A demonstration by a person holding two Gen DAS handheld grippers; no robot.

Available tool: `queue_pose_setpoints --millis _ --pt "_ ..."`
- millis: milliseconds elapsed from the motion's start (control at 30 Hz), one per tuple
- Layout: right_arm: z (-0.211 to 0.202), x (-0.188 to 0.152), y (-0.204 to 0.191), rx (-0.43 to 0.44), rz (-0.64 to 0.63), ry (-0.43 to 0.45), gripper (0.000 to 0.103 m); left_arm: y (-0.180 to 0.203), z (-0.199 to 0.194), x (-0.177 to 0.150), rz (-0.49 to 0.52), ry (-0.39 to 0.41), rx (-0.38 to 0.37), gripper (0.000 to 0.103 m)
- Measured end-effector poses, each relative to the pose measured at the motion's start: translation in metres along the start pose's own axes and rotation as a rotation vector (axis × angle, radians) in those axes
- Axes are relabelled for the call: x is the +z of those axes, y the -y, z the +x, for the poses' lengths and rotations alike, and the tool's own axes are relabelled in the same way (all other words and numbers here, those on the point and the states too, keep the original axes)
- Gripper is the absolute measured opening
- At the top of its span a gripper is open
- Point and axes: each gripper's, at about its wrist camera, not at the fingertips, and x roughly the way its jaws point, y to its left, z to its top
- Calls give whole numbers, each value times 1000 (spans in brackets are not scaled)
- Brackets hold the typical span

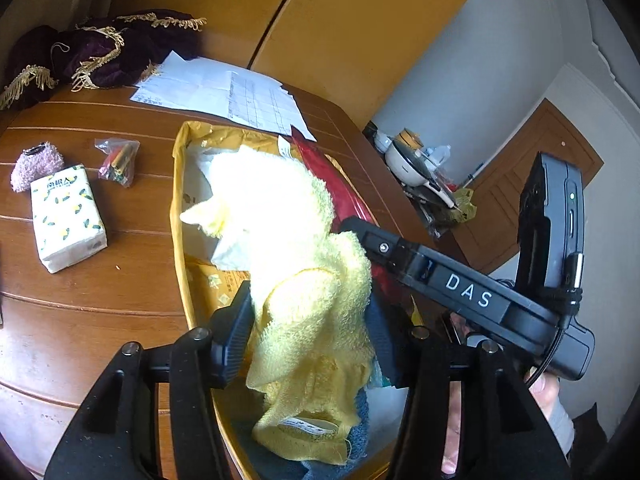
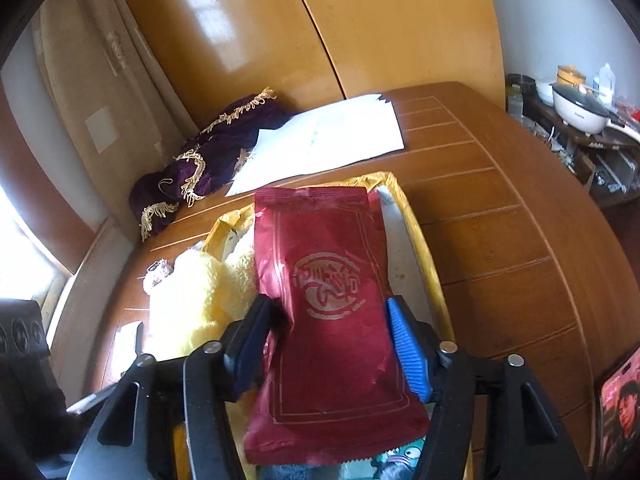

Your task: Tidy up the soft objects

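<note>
My left gripper (image 1: 310,326) is shut on a yellow terry towel (image 1: 288,240), which hangs bunched over the open yellow box (image 1: 178,216) on the wooden table. My right gripper (image 2: 326,344) is shut on a dark red foil packet (image 2: 328,300) with a gold emblem, held above the same box (image 2: 424,248). The red packet (image 1: 344,188) and the right gripper's body (image 1: 468,292) show just right of the towel in the left wrist view. The towel (image 2: 200,300) sits left of the packet in the right wrist view. A blue cloth (image 1: 360,412) lies in the box beneath the towel.
A tissue pack (image 1: 66,216), a pink knitted pouch (image 1: 36,164) and a small bag of coloured sticks (image 1: 118,162) lie left of the box. White papers (image 1: 224,92) and a purple fringed cloth (image 1: 100,52) lie at the back. A cluttered side table (image 2: 580,116) stands far right.
</note>
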Motion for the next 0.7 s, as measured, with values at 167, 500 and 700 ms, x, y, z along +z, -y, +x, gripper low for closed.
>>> queue_pose_setpoints --millis 167,500,700 --pt "-8 -1 3 20 22 13 66 1 -11 -1 11 40 -19 60" --pt "-47 -2 -22 52 -21 168 84 -4 -43 -5 -2 149 -54 73" --pt "-65 -8 -49 172 -72 198 84 -17 -70 -10 -23 214 -43 73"
